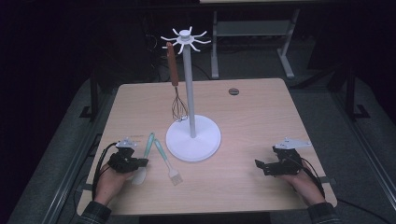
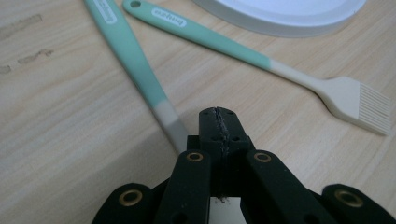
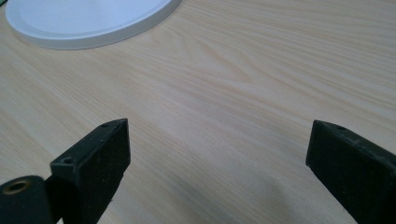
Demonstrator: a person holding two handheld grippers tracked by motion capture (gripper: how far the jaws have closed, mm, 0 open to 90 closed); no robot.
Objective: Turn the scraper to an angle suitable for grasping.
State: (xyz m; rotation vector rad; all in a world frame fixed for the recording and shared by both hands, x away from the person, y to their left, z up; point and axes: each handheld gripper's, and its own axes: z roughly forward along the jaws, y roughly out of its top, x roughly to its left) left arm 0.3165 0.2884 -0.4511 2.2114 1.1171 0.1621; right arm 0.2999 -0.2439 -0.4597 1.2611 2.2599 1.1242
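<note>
On the light wooden table [image 1: 252,121] stands a white utensil stand [image 1: 192,135]: a round base, a tall grey pole and a crown of hooks at the top. A wire whisk [image 1: 175,84] with a brown handle hangs from one hook, at about 10 o'clock from the pole, its wires just above the base.

At about 8 o'clock from the base lie two mint-handled utensils, their handle ends near each other and their heads spread apart. The silicone spatula [image 1: 144,161] lies on the left, the pastry brush [image 1: 167,163] on the right, bristles pointing toward 5 o'clock.

The left gripper [image 1: 141,162] rests low at the table's near left, its jaws pressed fully together with nothing between them. In the left gripper view its tip [image 2: 219,123] sits over the spatula's [image 2: 135,60] pale head end; whether it touches cannot be told. The brush [image 2: 280,70] lies just beyond, at 1 o'clock from the tip.

The right gripper [image 1: 261,165] rests at the near right, well apart from the utensils, jaws spread wide over bare wood and holding nothing, with the base edge [image 3: 93,23] at 11 o'clock.
</note>
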